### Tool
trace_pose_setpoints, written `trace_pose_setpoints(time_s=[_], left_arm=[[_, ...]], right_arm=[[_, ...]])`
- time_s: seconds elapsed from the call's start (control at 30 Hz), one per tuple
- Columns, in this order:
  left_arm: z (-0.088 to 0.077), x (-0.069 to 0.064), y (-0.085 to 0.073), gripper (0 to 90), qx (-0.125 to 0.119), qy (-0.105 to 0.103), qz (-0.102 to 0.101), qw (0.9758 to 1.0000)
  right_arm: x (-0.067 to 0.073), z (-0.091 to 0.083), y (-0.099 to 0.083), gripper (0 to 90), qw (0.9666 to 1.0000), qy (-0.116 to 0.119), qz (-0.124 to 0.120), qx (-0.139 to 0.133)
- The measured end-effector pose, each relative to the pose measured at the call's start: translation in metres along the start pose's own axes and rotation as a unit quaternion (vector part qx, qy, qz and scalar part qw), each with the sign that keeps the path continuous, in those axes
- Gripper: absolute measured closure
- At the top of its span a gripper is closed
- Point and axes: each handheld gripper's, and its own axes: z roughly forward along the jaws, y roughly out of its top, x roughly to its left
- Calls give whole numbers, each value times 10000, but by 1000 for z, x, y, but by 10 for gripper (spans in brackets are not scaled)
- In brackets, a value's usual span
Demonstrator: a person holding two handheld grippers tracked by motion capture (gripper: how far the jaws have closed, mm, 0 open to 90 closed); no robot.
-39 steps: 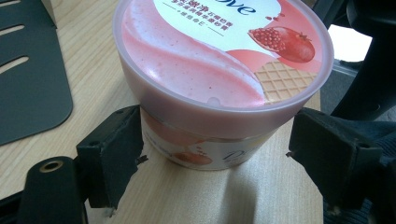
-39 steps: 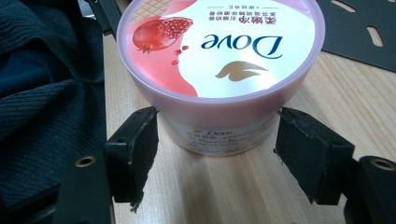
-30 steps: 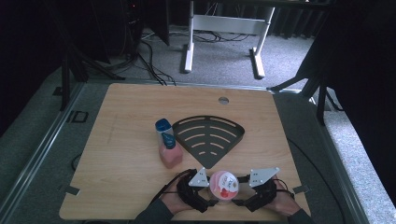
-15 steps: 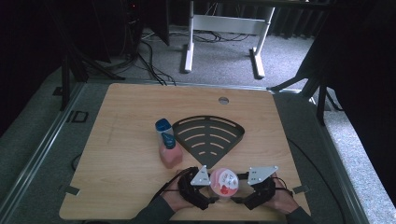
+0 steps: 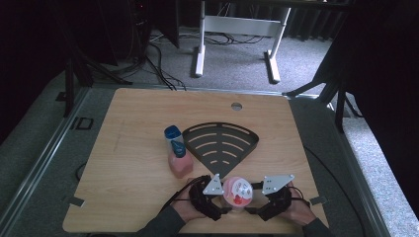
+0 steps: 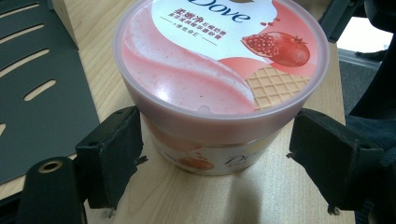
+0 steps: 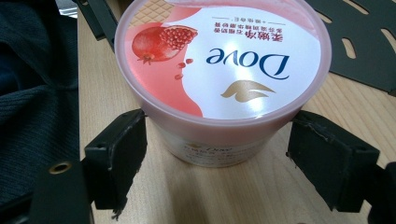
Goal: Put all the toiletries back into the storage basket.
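- At the near edge of the worktop [image 5: 128, 163], my two claws faced each other with the pink Dove tub [image 5: 238, 192] standing upright between them.
- From the left gripper view, my left claw [image 6: 219, 163] was spread wide around the tub [image 6: 219, 84]; one jaw sat just beside the tub's lower wall, perhaps brushing it, and the other stood clear with a gap.
- From the right gripper view, my right claw [image 7: 224, 158] was likewise spread, its jaws on either side of the tub [image 7: 219, 70], near the wall but not squeezing it.
- The tub's base rested on the wood, its lid on.
- Beyond the tub lay a black fan-shaped rack [image 5: 221, 143], and just left of that a pink bottle with a blue cap [image 5: 177, 153].
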Motion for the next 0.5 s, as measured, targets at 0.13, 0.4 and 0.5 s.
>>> trace_pose_setpoints(time_s=[0.13, 0.4, 0.5], left_arm=[[-1, 2, 1, 178, 23, 33, 24, 10000], [-4, 7, 4, 178, -40, 113, 6, 9999], [-4, 9, 4, 178, -38, 117, -5, 9999]], right_arm=[[-2, 1, 1, 198, 10000, -1, -11, -6], [-7, 1, 7, 197, 9999, -63, -35, -70], [-9, 0, 9, 197, 9999, -98, -57, -83]])
